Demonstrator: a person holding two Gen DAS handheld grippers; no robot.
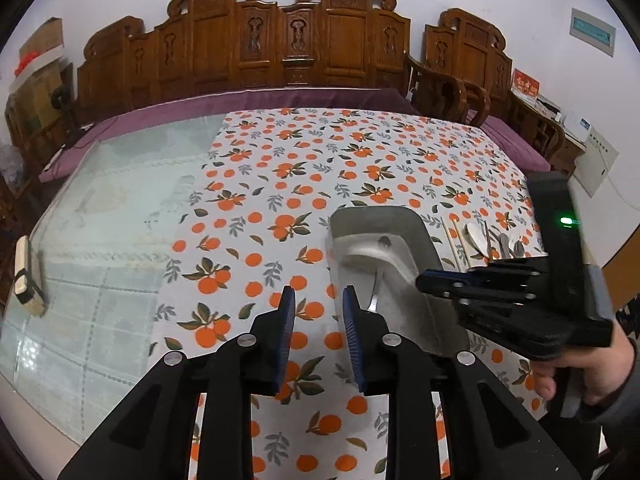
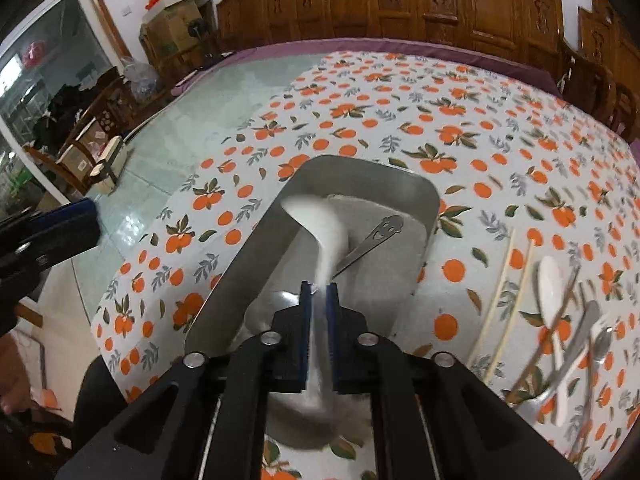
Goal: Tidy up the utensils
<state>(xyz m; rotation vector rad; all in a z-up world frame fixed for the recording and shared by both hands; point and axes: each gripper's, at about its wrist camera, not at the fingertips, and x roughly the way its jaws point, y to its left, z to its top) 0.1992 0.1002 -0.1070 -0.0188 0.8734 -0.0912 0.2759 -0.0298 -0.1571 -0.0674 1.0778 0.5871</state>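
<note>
A metal tray (image 2: 240, 272) sits on the orange-print cloth (image 2: 400, 120). My right gripper (image 2: 319, 288) is shut on the handle of a white ceramic spoon (image 2: 316, 220), whose bowl hangs blurred over the tray. Inside the tray lies a metal spoon (image 2: 384, 232) with a cut-out handle. In the left wrist view my left gripper (image 1: 318, 308) stands open above the cloth, just left of the tray (image 1: 420, 232), with nothing between its pads. The right gripper (image 1: 420, 280) reaches over the tray from the right.
Right of the tray lies a loose pile: pale chopsticks (image 2: 508, 280), another white spoon (image 2: 552, 280) and metal cutlery (image 2: 600, 344). A small wooden block (image 1: 28, 276) sits near the left edge of the glass tabletop (image 1: 120, 200). Carved wooden chairs (image 1: 280, 40) line the far side.
</note>
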